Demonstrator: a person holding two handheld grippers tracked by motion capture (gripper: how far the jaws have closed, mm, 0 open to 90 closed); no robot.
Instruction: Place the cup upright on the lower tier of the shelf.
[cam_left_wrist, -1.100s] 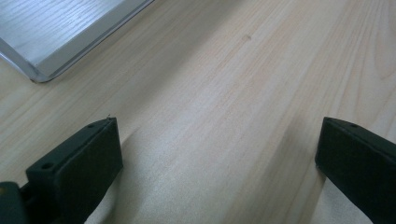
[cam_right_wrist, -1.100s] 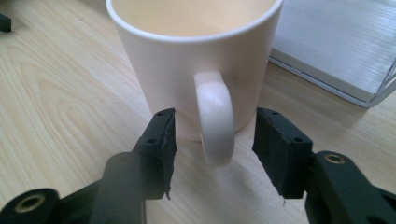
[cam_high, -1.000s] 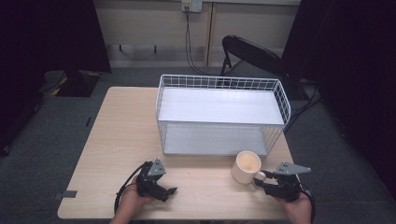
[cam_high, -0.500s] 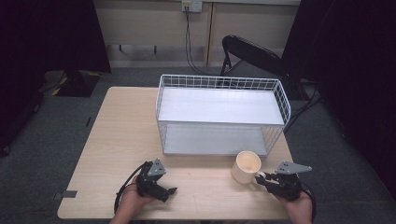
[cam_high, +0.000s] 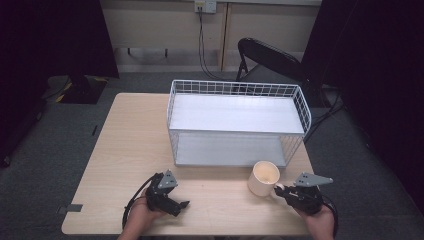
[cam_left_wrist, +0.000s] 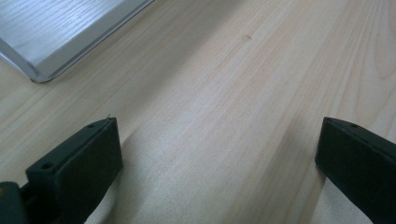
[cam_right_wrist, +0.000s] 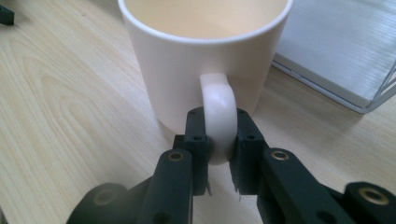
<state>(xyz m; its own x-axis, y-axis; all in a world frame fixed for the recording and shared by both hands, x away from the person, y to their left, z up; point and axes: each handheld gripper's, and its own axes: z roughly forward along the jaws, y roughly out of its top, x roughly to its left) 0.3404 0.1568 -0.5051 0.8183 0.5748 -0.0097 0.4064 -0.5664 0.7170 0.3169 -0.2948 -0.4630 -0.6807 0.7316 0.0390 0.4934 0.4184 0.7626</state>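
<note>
A cream mug (cam_high: 264, 178) stands upright on the wooden table (cam_high: 130, 145), just in front of the wire basket's right end. My right gripper (cam_high: 281, 190) has just been closing, and its black jaws now press both sides of the mug's handle (cam_right_wrist: 218, 116). The mug (cam_right_wrist: 205, 56) rests on the table with its handle toward the gripper. My left gripper (cam_high: 181, 204) lies low at the front left of the table, jaws wide apart with bare wood between them (cam_left_wrist: 217, 154).
A white wire basket (cam_high: 235, 89) with a pale board floor (cam_left_wrist: 51, 32) takes up the middle and back of the table. A black folding chair (cam_high: 267, 57) stands behind it. Dark floor surrounds the table.
The right gripper's jaws have closed onto the mug's handle. Both hands and the mug have stayed in place.
</note>
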